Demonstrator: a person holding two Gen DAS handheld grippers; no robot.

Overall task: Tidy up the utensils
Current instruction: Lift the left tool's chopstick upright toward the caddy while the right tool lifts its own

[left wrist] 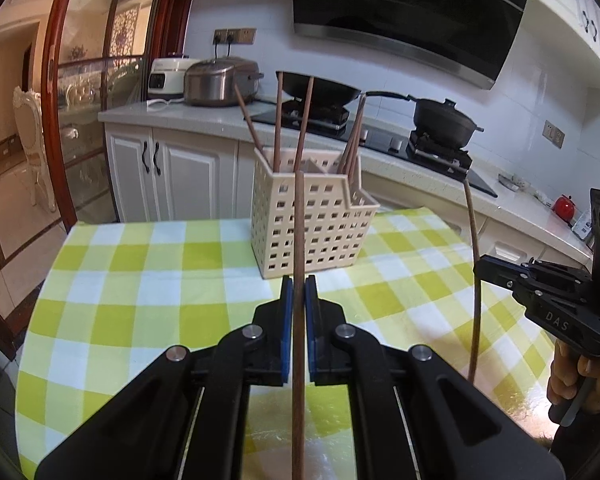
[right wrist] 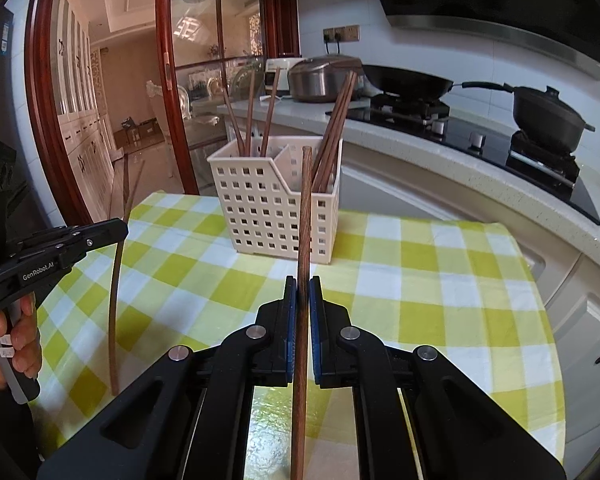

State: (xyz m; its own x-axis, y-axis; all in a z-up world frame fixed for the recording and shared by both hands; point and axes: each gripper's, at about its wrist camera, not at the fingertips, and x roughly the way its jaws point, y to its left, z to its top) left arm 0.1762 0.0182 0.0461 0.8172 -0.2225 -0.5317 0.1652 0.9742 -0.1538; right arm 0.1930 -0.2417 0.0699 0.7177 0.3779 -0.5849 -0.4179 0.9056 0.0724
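Left gripper clamps a chopstick, near upright; right gripper likewise clamps another chopstick. Only the right view shows the basket's divider clearly. Lower tips probably clear the checked cloth.

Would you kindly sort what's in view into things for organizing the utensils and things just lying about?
For the job:
left chopstick
right chopstick
utensil basket
chopsticks in basket

Lying about:
rice cooker
wok
lidded pot
red apple ornament

White-tiled kitchen wall, red-framed glass door
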